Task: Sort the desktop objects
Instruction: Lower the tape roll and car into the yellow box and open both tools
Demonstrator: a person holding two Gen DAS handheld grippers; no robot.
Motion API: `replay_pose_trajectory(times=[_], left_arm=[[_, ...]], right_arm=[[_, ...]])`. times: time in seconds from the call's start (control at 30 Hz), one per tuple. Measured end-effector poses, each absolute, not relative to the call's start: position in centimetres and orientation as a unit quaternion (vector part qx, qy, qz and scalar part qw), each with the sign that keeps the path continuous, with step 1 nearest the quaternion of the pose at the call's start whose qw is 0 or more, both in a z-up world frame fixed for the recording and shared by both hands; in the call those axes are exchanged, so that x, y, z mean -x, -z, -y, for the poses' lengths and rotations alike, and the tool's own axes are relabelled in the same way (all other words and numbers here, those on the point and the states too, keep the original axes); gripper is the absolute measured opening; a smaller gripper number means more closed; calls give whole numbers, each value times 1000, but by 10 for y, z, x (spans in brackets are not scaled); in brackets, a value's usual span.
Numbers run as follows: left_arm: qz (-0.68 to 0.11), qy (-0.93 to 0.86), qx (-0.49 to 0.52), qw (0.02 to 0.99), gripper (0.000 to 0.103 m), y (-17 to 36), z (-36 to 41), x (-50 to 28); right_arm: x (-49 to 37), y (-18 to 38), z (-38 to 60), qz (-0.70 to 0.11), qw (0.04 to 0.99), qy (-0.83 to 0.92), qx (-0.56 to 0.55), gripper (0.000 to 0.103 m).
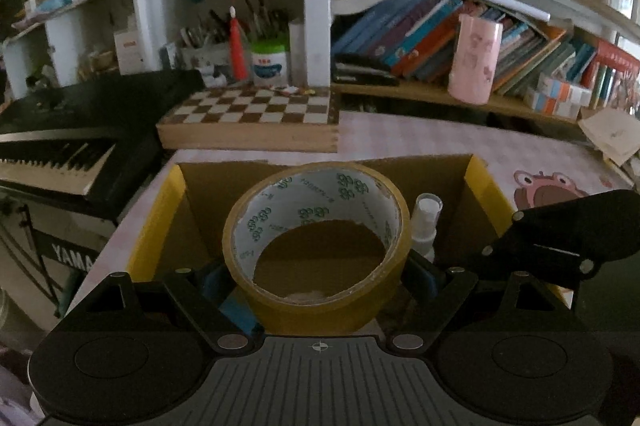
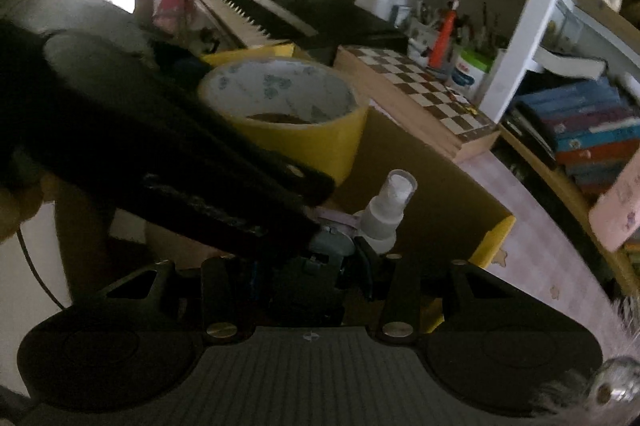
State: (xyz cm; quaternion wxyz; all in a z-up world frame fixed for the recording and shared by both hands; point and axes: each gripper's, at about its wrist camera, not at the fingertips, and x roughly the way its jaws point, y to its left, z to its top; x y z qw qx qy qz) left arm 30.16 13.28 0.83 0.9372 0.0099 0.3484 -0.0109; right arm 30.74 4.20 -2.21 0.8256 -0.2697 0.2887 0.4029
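Two grippers are over the same cardboard box, both pointing down into it. The left gripper is clamped on a wide roll of yellow tape: the blue pads press on the roll's left & right sides, jaws wide apart because the roll is wide. The roll is held above the box opening, its white printed inner side facing the camera. The right gripper has its jaws narrow, closed on a small white spray bottle, w/ the clear cap pointing up. In the left wrist view this bottle is just beside the roll, on its right, also above the inside of the box. The body of the right gripper shows there as a black shape at the right edge.

The box has yellow flaps & it stands on a pink desk cover. Behind the box lies a chessboard, left of it a black keyboard. Farther back are shelves w/ books, a pink cup & a pot of brushes
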Motion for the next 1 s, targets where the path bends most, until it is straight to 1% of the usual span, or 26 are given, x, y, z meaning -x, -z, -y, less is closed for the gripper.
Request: replay_pose_trajectory(times=[0.23, 0.43, 0.47, 0.5, 0.6, 0.63, 0.7, 1.0], left_arm=[[-381, 4, -4, 925, 89, -5, -135, -311], [-388, -1, -5, 922, 89, -4, -134, -311], [-382, 0, -6, 924, 90, -5, -134, -310], [-377, -2, -7, 926, 94, -6, -133, -308], [-362, -4, -15, 932, 95, -11, -131, -305], [-359, -4, -17, 933, 95, -13, -131, -305], [-349, -3, -19, 937, 96, -17, -131, -303], [-294, 0, -9, 956, 97, -42, -134, -275]], right_arm=[[-310, 27, -45, -298, 809, -419, 285, 41], [-311, 26, -45, -299, 809, -421, 280, 41], [-311, 26, -45, -297, 811, -420, 280, 41], [-311, 25, -44, -294, 813, -418, 278, 45], [-309, 24, -43, -291, 815, -418, 275, 48], [-307, 23, -42, -289, 817, -418, 273, 51], [-303, 20, -40, -284, 821, -415, 269, 54], [-286, 1, -26, -259, 858, -378, 231, 56]])
